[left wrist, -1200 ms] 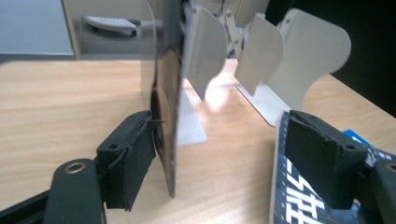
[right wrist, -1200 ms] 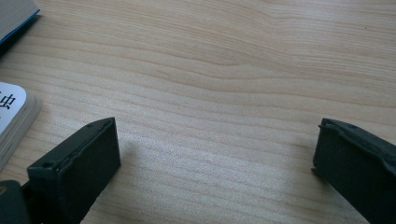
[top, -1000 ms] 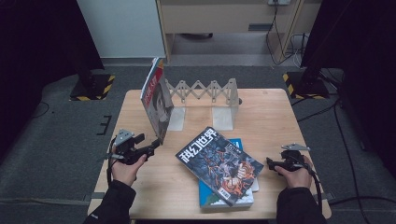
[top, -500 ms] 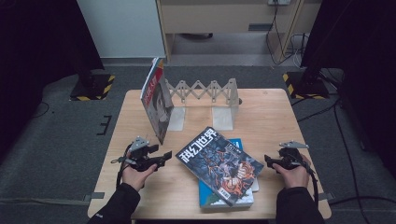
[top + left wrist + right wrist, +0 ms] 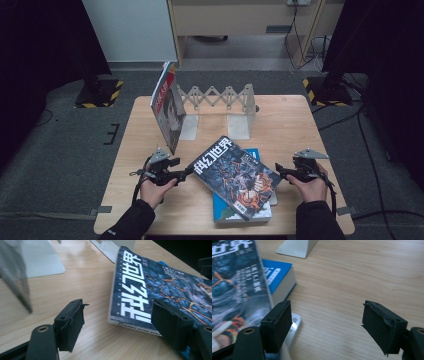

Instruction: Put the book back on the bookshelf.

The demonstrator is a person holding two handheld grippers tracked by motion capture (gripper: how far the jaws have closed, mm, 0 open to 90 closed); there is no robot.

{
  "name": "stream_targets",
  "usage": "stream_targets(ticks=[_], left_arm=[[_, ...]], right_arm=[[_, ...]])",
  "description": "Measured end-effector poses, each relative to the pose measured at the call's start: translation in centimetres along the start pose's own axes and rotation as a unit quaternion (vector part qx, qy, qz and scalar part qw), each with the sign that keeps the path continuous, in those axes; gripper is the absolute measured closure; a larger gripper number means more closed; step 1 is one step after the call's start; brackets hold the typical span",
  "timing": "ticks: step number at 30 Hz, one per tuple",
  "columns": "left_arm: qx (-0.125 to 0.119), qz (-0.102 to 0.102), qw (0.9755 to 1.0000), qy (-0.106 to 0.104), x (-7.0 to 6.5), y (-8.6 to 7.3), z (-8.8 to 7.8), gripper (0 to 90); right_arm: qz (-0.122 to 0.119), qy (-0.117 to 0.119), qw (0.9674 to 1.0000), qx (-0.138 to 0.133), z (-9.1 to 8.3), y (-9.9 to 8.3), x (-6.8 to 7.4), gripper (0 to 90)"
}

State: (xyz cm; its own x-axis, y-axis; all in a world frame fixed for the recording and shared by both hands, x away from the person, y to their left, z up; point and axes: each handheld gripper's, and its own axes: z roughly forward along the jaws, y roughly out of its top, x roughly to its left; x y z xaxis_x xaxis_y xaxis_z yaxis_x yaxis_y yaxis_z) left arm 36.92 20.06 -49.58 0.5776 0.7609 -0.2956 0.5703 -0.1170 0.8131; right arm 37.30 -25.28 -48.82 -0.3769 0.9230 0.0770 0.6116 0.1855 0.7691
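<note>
Lying diagonally (title far-left), magazine (image 5: 234,176)

Both sleeves are black. Each black claw, left claw (image 5: 187,172) and right claw (image 5: 278,168), carries a grey three-cornered plate, square dark pads and brass-ringed screw holes.

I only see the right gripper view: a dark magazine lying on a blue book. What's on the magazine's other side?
Observer: The left tongs, pointing at the magazine and its near-left corner.
Operator: Are they squeezing it?
Observer: No. In the left gripper view the pads stand wide apart, and nothing is pinched.
Operator: Is any book standing up?
Observer: Yes, one book stands at the left end of a zigzag rack near the table's far edge.
</note>
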Motion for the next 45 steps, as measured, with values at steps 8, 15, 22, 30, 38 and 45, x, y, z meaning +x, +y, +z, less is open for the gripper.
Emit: stream_targets(ticks=[8,15,22,30,38,45], left_arm=[[0.021,-0.010,0.9995,-0.021,-0.4,-0.5,1.6,24.8],[0.039,-0.020,0.9987,-0.025,-0.2,-0.7,2.4,21.3],[0.041,-0.056,0.9958,-0.059,0.1,-1.0,3.5,19.7],[0.036,-0.097,0.9902,-0.093,0.5,-1.3,4.4,21.5],[0.046,-0.120,0.9871,-0.094,0.3,-0.7,4.1,34.0],[0.015,-0.131,0.9847,-0.113,-0.3,0.2,2.2,50.5]], right_arm=[[-0.017,0.025,0.9995,-0.004,-0.6,0.4,1.7,24.6],[-0.021,0.045,0.9987,0.010,0.1,0.1,2.9,24.4],[-0.015,0.056,0.9981,0.017,0.6,-0.2,3.3,23.5],[-0.015,0.056,0.9982,0.016,0.6,-0.3,3.2,22.8],[-0.015,0.056,0.9982,0.016,0.7,-0.3,3.2,22.4],[-0.018,0.052,0.9984,0.014,0.7,-0.3,3.1,22.7]])
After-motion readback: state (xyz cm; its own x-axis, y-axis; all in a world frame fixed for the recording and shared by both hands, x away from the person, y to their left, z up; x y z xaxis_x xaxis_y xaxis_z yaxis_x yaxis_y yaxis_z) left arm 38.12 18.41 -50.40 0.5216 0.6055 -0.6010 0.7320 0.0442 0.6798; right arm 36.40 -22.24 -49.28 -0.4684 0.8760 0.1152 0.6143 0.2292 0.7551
